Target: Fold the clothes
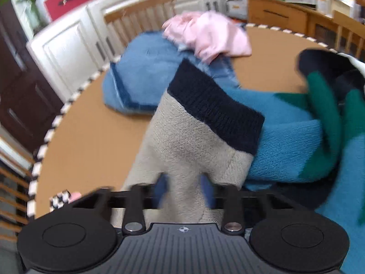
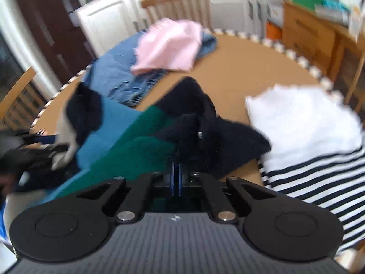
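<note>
A colour-block knit sweater (image 1: 285, 141) in blue, green, navy and beige lies bunched on the round table (image 1: 86, 141). My left gripper (image 1: 184, 190) is shut on its beige sleeve (image 1: 182, 150), which rises between the blue fingertips (image 1: 160, 189) and ends in a navy cuff (image 1: 216, 114). In the right wrist view my right gripper (image 2: 176, 171) has its pads pressed together, tips buried in the sweater (image 2: 141, 141) where green meets navy, and the fabric is pulled up to them. The left gripper (image 2: 34, 150) shows blurred at the left edge, with the sleeve.
Folded jeans (image 2: 114, 73) with a pink garment (image 2: 168, 45) on top lie at the table's far side. A white garment (image 2: 303, 118) and a striped one (image 2: 319, 182) lie to the right. Wooden chairs (image 1: 141, 16) and a sideboard (image 2: 308, 34) ring the table.
</note>
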